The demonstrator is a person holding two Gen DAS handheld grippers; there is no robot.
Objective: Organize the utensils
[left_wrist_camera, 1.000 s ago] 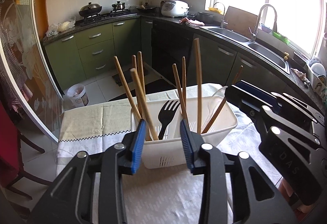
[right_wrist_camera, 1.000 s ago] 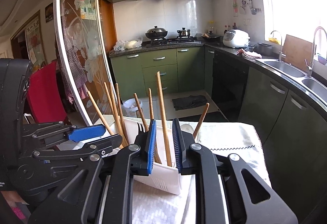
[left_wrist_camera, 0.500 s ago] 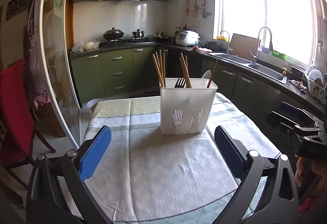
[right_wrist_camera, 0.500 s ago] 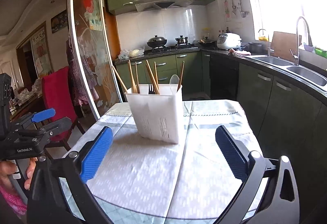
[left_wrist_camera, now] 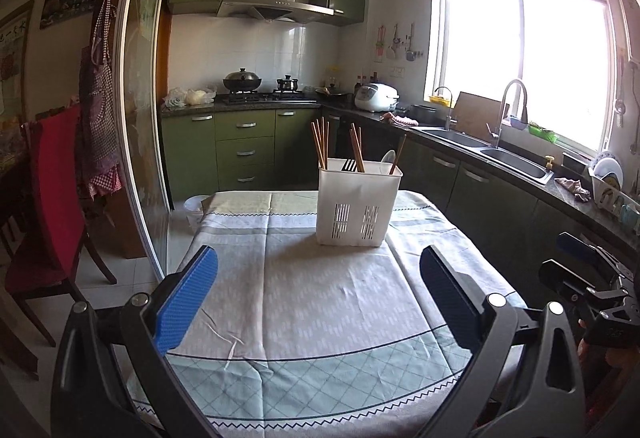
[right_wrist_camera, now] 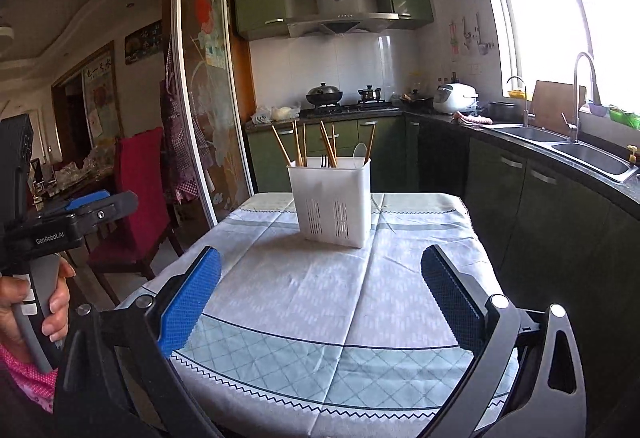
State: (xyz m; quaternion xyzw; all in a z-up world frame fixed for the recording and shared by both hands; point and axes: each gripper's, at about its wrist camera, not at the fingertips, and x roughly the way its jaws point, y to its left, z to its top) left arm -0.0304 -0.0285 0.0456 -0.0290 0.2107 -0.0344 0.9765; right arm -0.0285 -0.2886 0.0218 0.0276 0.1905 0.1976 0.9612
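A white slotted utensil holder [left_wrist_camera: 358, 204] [right_wrist_camera: 334, 200] stands upright toward the far end of the cloth-covered table [left_wrist_camera: 312, 302] [right_wrist_camera: 332, 302]. Several wooden chopsticks [left_wrist_camera: 320, 142] [right_wrist_camera: 298, 144], a black fork [left_wrist_camera: 349, 165] [right_wrist_camera: 328, 160] and a pale spoon [left_wrist_camera: 387, 157] [right_wrist_camera: 359, 152] stick out of it. My left gripper [left_wrist_camera: 318, 292] hangs open over the table's near end, well short of the holder, with nothing between its blue pads. My right gripper [right_wrist_camera: 320, 298] is likewise open and empty, back from the holder. Each gripper also shows at the edge of the other's view.
A red-covered chair [left_wrist_camera: 48, 206] [right_wrist_camera: 138, 198] stands left of the table beside a glass sliding door [left_wrist_camera: 140, 126]. Green cabinets, a stove with pots [left_wrist_camera: 242, 80] and a double sink [left_wrist_camera: 508, 154] run along the back and right. A hand [right_wrist_camera: 36, 302] holds the left gripper's handle.
Both grippers let go at the holder, opened wide and drew back toward the table's near end. The holder with its utensils now stands alone, farther away in both views.
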